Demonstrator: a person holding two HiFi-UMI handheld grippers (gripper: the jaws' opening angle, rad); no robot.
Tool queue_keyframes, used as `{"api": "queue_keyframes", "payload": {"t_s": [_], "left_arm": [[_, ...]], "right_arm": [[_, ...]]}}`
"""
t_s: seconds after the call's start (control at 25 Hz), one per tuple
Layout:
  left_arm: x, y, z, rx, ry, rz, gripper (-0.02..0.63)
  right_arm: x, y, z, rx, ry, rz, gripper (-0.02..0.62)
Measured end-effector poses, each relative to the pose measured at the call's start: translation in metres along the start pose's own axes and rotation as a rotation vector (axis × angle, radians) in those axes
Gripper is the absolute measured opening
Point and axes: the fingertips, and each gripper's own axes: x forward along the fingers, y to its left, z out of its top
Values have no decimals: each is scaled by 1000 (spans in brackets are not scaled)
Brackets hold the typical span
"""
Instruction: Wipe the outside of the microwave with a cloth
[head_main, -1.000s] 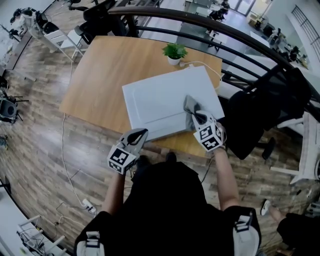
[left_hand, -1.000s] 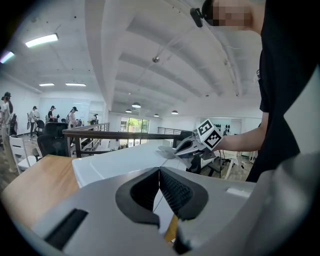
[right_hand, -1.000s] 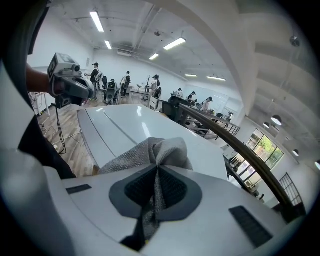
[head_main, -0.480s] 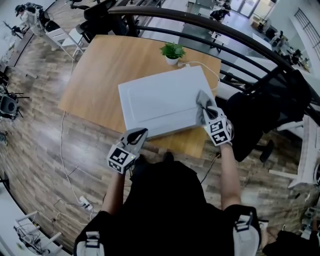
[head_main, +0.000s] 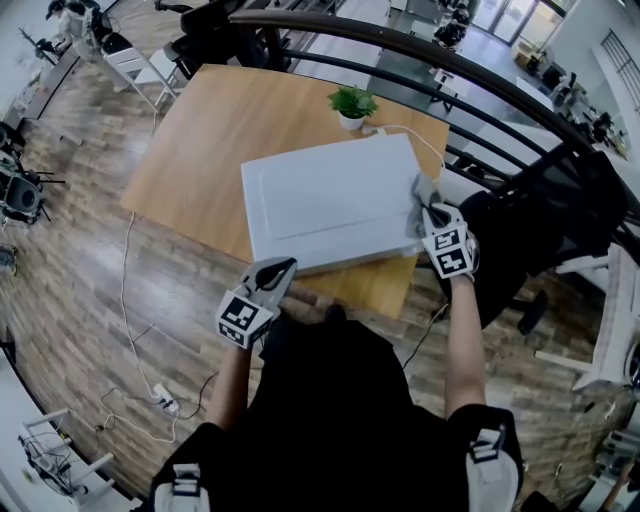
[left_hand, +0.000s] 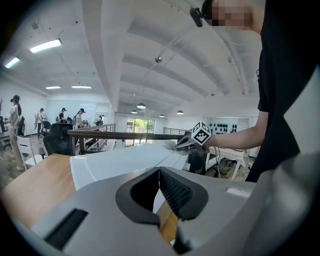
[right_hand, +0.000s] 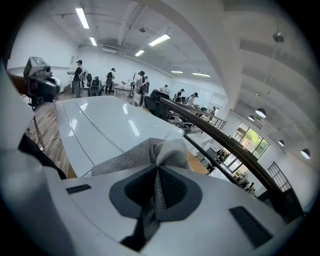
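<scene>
A white microwave (head_main: 325, 200) lies flat on the wooden table (head_main: 215, 130), its broad top face up. My right gripper (head_main: 432, 213) is shut on a grey cloth (head_main: 424, 191) and presses it at the microwave's right edge. In the right gripper view the cloth (right_hand: 150, 152) bunches out of the jaws over the white top (right_hand: 100, 125). My left gripper (head_main: 276, 270) is shut on nothing and hangs off the table's near edge, just below the microwave's front. The left gripper view shows its closed jaws, the microwave (left_hand: 125, 160) and the right gripper (left_hand: 192, 141) beyond.
A small potted plant (head_main: 351, 104) stands at the table's far edge, with a white cable (head_main: 410, 132) running past the microwave's far corner. A dark curved railing (head_main: 480, 75) and a black chair (head_main: 525, 230) stand to the right. Cables lie on the wood floor (head_main: 130, 330) at left.
My right gripper has slid the cloth rightward and a little farther away across the microwave's top to its right edge. The left gripper has stayed put.
</scene>
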Motion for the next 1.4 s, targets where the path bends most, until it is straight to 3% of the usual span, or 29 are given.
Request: {"api": "queue_keyframes", "payload": {"t_s": [0.64,1.16,1.4], "left_arm": [[-19,-6,-2,2,3,57,3],[-25,2,-2,0,-12,62,3],[-29,3,-3,-1,-5,54,3]], "right_arm": [[29,-21,19,5,-29,34,6],[36,-4,33,-7,-15,44,5],[35,-2,34,-55,-6,-1,5]]}}
